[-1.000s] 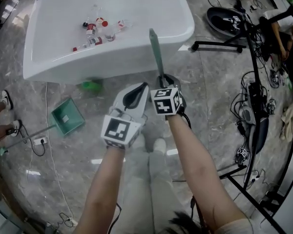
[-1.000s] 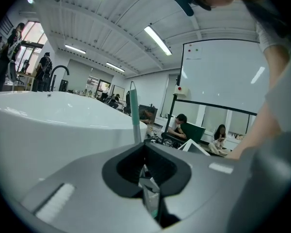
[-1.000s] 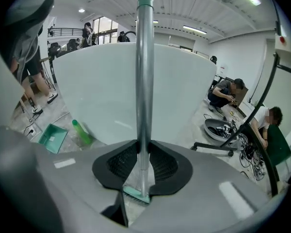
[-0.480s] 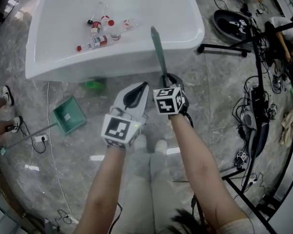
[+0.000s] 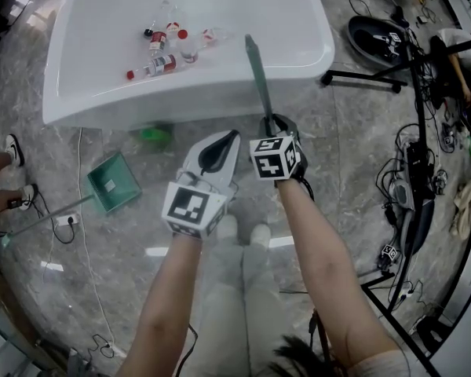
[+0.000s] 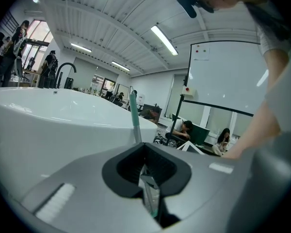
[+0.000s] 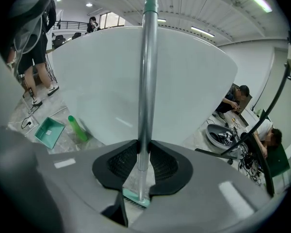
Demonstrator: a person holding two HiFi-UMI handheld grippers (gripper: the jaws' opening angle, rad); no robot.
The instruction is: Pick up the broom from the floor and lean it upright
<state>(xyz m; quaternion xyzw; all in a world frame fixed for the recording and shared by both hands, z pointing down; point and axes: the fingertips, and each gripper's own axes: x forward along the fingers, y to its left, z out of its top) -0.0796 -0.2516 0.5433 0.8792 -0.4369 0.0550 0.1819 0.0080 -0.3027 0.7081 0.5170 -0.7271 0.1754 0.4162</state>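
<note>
A big white glossy tub (image 5: 180,100) fills the space straight ahead of both claws, on a grey marble floor (image 5: 102,273).

The broom with a silver metal handle and teal tip (image 5: 257,73) stands nearly upright in the right claw (image 5: 268,124). In the right gripper view, the jaws press on the shaft (image 7: 146,81) from both sides. The teal broom head (image 7: 135,196) shows directly below the claw, and the rest of the handle rises above it in front of the tub wall (image 7: 184,81).

The left claw (image 5: 224,141) hangs just beside the right one, on its left and clear of the handle. Its jaws stand a narrow slit apart with nothing between them (image 6: 149,176), and the handle (image 6: 134,115) stands a little ahead of them.

Further left and low are a teal dustpan (image 5: 114,181) and a green bottle (image 5: 153,134) lying at the tub's foot. Small red-capped bottles (image 5: 161,49) lie inside the tub, beyond both claws.

The lift looks done and the broom is up on end. What seems left is resting the handle against the tub and letting go.

The head view hides the broom head under the claws and arms. No view settles whether the bristles rest on the floor, or whether the handle's top already touches the tub. The dustpan's long handle runs off towards the picture's left edge.
</note>
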